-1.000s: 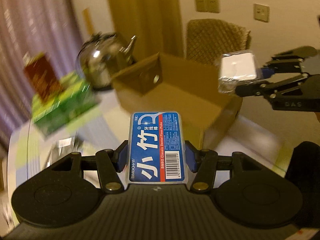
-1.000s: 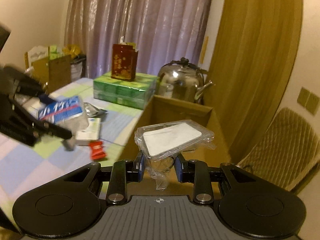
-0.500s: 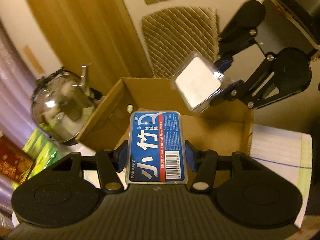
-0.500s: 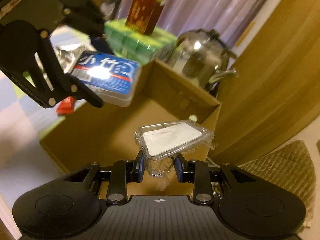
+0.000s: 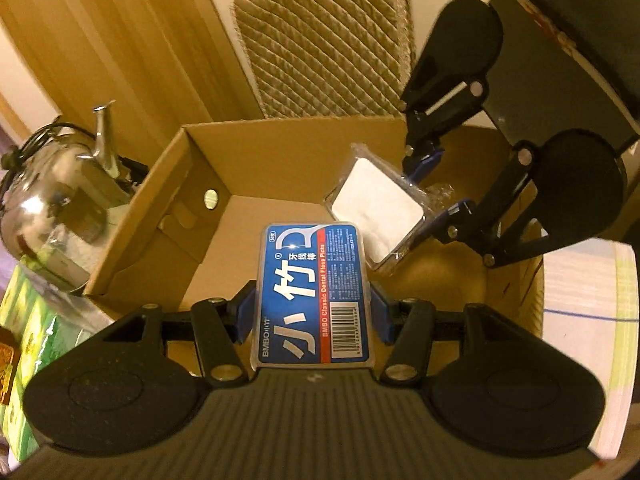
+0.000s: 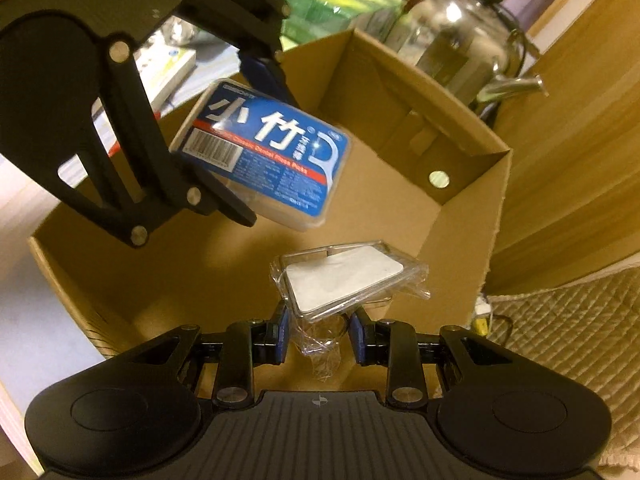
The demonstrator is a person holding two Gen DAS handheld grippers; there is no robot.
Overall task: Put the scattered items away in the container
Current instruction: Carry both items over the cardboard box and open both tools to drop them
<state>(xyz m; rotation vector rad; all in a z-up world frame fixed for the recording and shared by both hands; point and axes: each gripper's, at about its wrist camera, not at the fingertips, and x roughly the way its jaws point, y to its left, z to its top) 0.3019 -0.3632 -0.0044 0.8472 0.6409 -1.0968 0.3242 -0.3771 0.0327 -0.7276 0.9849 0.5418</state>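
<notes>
An open cardboard box (image 5: pixel 280 140) fills the middle of both views. My left gripper (image 5: pixel 312 310) is shut on a blue floss-pick case (image 5: pixel 316 280) and holds it over the box's near rim. In the right wrist view the same case (image 6: pixel 264 156) hangs tilted above the box floor (image 6: pixel 360 208), gripped by the left gripper (image 6: pixel 248 140). My right gripper (image 6: pixel 320 332) is shut on a white pad in clear plastic wrap (image 6: pixel 344 280), inside the box opening. From the left wrist view that pack (image 5: pixel 376 204) sits low in the box between the right gripper (image 5: pixel 430 196) fingers.
A steel kettle (image 5: pixel 56 196) stands just outside the box's left wall, with green cartons (image 5: pixel 24 340) beside it. A quilted chair (image 5: pixel 328 36) is behind the box. A flat white packet (image 6: pixel 168 68) lies on the table past the left gripper.
Both grippers have tipped downward and moved in over the cardboard box, each still holding its item. The wrapped pad now sits lower inside the box.
</notes>
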